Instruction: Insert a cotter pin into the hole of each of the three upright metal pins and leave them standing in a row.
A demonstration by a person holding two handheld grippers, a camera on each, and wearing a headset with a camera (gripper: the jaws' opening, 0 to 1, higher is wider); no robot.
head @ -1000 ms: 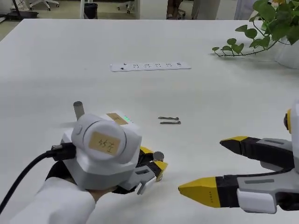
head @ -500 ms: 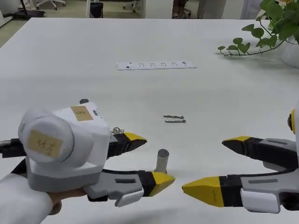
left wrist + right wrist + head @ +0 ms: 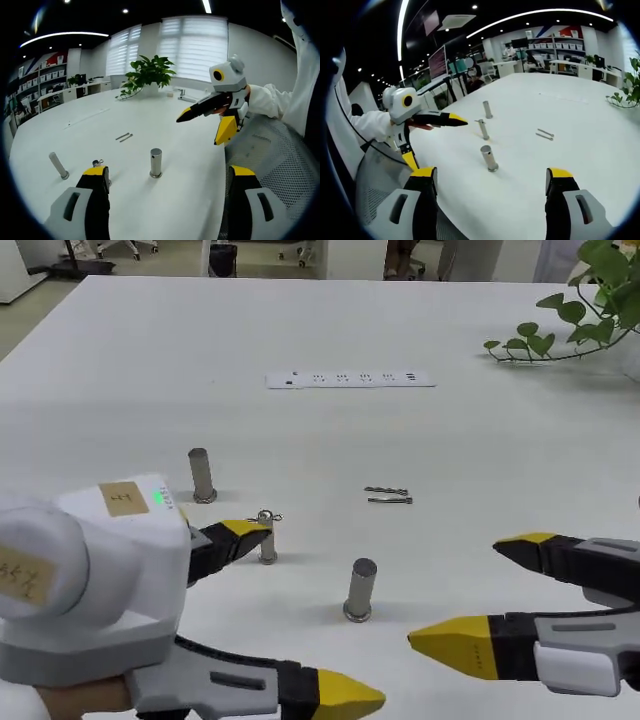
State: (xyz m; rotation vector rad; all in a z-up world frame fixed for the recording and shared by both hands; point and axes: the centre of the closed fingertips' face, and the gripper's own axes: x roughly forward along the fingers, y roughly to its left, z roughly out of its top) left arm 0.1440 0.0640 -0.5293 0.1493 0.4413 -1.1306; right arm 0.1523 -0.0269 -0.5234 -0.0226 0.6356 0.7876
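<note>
Left gripper view, left fingers: my left gripper [image 3: 167,175] has its yellow-tipped fingers spread wide, with nothing held.
Right fingers: my right gripper [image 3: 470,592] is also wide apart and empty, low over the bench at the right.
Near pin: the near pin [image 3: 360,590] stands upright with its long axis vertical, between my two grippers and touched by neither.
Middle pin: the middle pin [image 3: 267,540] stands upright just beside my upper left fingertip. A cotter pin [image 3: 268,516] sits crosswise through its top.
Far pin: the far pin [image 3: 201,476] stands upright further back, and the three make a slanting row.
Loose cotter pins: two loose cotter pins [image 3: 388,496] lie flat and parallel to the right of the row. Their long axes run left to right in the head view.
Bench: the bench [image 3: 480,440] is white, with a power strip [image 3: 350,379] further back and a plant [image 3: 585,300] at the far right.
Room: an open office with window blinds, shelves and ceiling lights.
Change: a second ago my left fingers were closed round the near pin. Now they are open and drawn back, and the pin stands alone.
</note>
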